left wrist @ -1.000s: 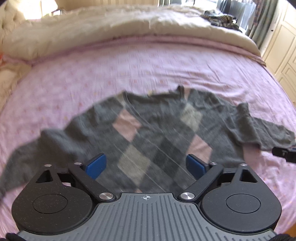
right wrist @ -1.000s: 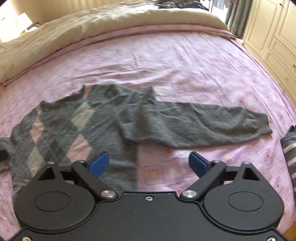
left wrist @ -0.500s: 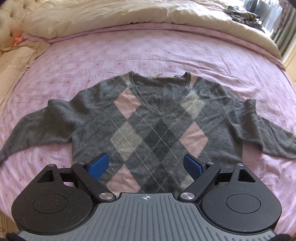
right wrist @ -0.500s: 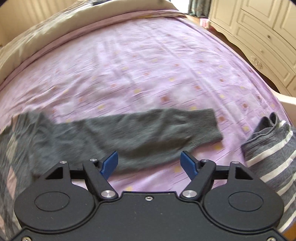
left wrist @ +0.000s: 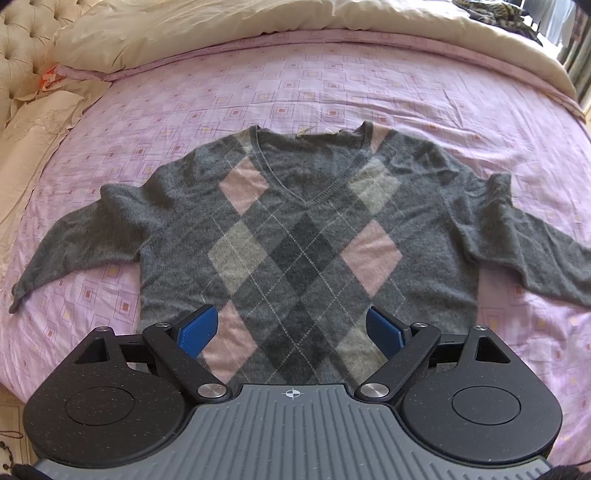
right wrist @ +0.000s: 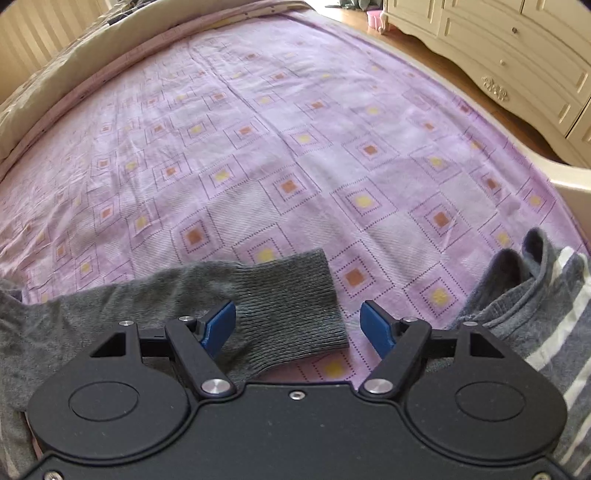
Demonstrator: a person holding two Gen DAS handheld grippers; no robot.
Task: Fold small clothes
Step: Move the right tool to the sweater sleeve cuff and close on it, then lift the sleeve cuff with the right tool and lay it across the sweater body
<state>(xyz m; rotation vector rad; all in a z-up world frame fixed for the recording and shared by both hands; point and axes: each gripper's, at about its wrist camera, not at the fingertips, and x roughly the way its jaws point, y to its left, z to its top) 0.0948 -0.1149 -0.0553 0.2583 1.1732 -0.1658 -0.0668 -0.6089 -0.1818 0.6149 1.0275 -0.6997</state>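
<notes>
A fuzzy grey argyle sweater (left wrist: 295,236) is lying face up and spread flat on the lilac bedspread (left wrist: 295,85), its knit patterned with pink, pale grey and charcoal diamonds crossed by thin dotted lines, a ribbed V-neck pointing down the chest. Both sleeves are reaching outward, each a little rumpled at the shoulder. The left gripper (left wrist: 291,328) is hovering over the hem with its blue pads parted wide, clasping nothing. Over at the far sleeve, the right gripper (right wrist: 297,325) is sitting just above the ribbed cuff (right wrist: 288,306), its jaws likewise spread apart with the cuff's end lying between them, ungripped. Beside it on the right a grey garment with white stripes (right wrist: 546,317) is bunching in soft folds. A cream quilt (left wrist: 221,22) is lying puffy along the far side of the bed, and cream panelled drawers (right wrist: 498,48) are standing beyond the bed's edge.
</notes>
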